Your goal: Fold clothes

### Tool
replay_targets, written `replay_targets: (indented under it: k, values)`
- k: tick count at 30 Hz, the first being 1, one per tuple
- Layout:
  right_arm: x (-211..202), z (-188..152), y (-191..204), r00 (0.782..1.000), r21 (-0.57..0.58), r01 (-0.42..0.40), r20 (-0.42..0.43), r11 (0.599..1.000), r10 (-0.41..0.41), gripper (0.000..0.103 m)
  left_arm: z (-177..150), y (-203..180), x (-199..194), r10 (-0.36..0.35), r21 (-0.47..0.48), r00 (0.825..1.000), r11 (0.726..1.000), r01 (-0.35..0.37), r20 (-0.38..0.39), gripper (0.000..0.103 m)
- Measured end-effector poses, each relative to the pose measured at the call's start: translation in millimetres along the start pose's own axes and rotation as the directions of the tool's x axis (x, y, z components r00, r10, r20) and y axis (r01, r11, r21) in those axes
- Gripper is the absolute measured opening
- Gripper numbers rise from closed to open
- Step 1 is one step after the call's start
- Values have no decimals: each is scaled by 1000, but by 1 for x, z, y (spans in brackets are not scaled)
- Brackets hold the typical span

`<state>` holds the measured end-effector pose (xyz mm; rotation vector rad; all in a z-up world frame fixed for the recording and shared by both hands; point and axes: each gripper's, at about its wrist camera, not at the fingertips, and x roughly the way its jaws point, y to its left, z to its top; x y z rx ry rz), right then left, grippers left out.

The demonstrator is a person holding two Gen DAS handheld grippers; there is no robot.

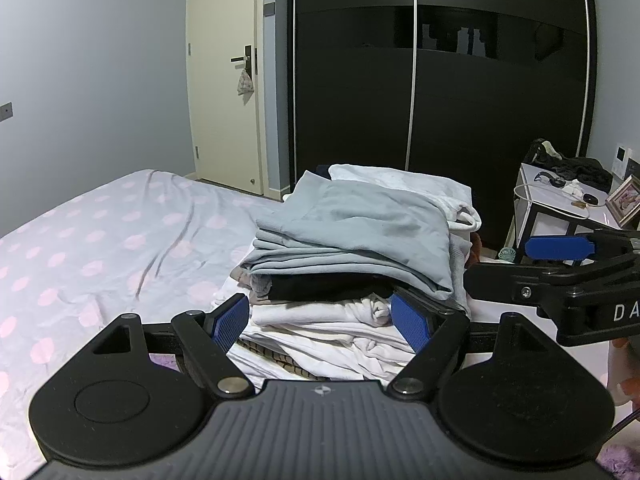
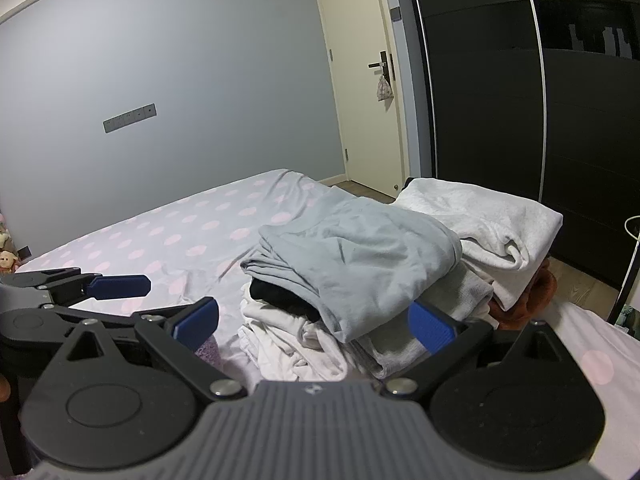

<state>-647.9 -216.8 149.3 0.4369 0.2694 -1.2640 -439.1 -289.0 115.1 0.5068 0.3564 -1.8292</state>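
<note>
Both tools gape empty before a stack of folded clothes [image 1: 352,264] on the polka-dot bed [image 1: 100,240]. The left tool [image 1: 320,322] faces its lower white layers; the right tool [image 2: 314,322] sits beneath the grey sweatshirt's [image 2: 360,256] overhang. A good next move likely squares that sagging edge without toppling the pile.

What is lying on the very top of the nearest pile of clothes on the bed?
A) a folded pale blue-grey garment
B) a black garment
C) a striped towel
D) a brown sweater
A: the folded pale blue-grey garment sits on top of the pile, with a black layer and white clothes showing beneath it in both views.
</note>
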Motion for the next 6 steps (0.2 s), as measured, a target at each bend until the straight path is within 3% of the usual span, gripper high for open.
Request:
replay_targets:
  k: [6]
  values:
    - [-1, -1, 1, 1000, -4, -1, 0, 1000, 1, 102, 0, 0, 0, -6, 0, 1000, 1000, 6, 2, 78]
